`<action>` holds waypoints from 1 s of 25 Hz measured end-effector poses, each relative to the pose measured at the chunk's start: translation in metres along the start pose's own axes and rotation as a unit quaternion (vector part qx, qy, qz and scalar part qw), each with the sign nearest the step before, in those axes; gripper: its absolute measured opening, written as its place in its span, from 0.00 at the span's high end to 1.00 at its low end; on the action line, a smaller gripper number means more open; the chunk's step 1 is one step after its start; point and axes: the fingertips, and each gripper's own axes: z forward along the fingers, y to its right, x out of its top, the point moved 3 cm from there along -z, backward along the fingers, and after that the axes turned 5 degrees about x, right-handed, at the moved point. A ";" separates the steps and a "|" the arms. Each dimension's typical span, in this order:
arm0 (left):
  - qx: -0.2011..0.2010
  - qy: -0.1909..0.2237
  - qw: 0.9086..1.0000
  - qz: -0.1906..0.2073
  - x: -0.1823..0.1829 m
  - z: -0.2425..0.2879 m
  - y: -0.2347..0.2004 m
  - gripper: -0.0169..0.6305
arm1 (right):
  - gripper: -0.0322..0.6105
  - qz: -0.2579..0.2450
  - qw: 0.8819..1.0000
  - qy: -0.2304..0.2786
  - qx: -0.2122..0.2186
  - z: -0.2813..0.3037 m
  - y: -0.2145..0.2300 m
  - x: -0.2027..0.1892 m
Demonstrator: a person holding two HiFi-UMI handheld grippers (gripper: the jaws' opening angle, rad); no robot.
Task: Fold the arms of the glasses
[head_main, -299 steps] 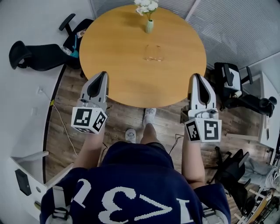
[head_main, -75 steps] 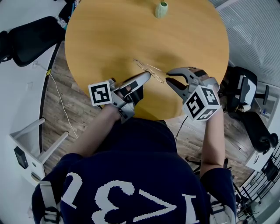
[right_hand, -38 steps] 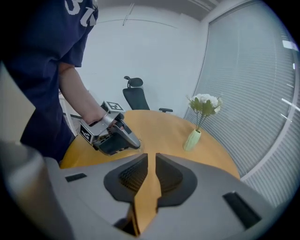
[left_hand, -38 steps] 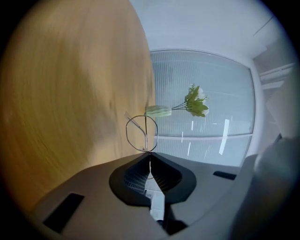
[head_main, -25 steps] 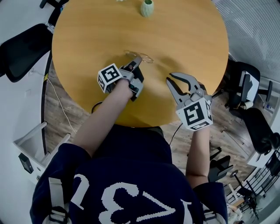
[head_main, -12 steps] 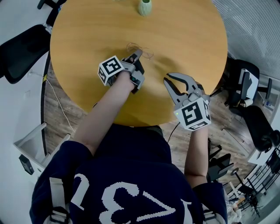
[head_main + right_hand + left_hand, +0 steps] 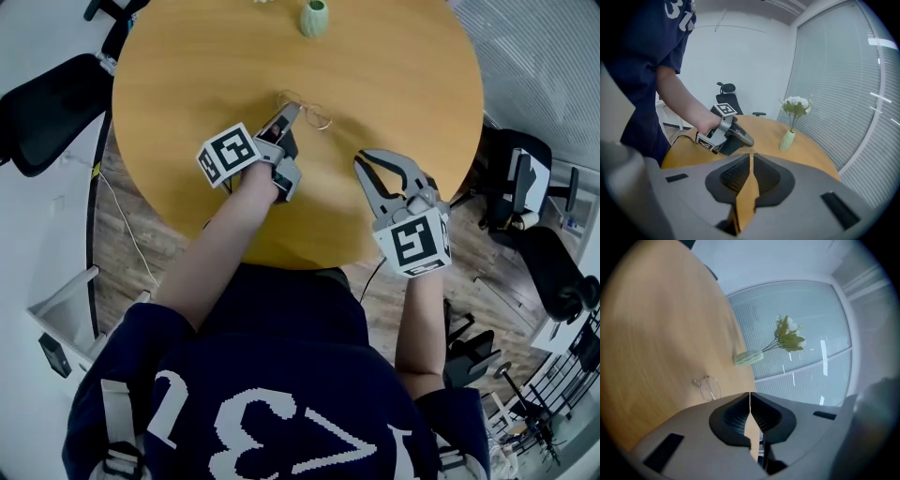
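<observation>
Holding left tongs (image 7: 291, 111) shut, empty, just at 8 o'clock of the wire-rimmed glasses (image 7: 317, 116) lying mid tabletop (image 7: 403, 66); closing right tongs (image 7: 377, 164) on nothing, at 5 o'clock; cannot tell arms' fold; likely unfinished.

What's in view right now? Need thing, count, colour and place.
table: 1, round, light wood, centre
glasses: 1, thin clear frame, on the table just past the left gripper's tips
vase: 1, pale green, far table edge
flowers: 1 bunch, white, in the vase
office chairs: at least 3, black, left and right of the table
floor: wood planks
left gripper: grey, jaws shut, empty
right gripper: grey, jaws closing, empty, above the near table edge
person's shirt: navy
</observation>
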 end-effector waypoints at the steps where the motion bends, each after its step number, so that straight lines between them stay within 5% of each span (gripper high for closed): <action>1: -0.006 0.004 1.000 0.026 0.004 -0.007 0.008 0.95 | 0.88 0.003 1.000 0.010 -0.010 -0.002 0.002 0.005; 5: -0.023 0.020 0.991 0.132 0.024 -0.038 0.040 0.95 | 0.89 0.026 0.996 0.068 -0.047 -0.011 0.013 0.031; 8: -0.030 0.033 0.973 0.228 0.038 -0.062 0.065 0.95 | 0.90 0.056 0.988 0.124 -0.069 -0.024 0.021 0.053; 16: -0.023 0.064 0.881 0.469 0.051 -0.125 0.123 0.95 | 0.91 0.103 0.965 0.216 -0.111 -0.060 0.028 0.089; 20: -0.009 0.095 0.841 0.532 0.053 -0.148 0.138 0.95 | 0.91 0.103 0.954 0.235 -0.152 -0.072 0.027 0.100; 25: -0.006 0.127 0.829 0.544 0.056 -0.166 0.146 0.95 | 0.91 0.117 0.945 0.252 -0.174 -0.081 0.022 0.108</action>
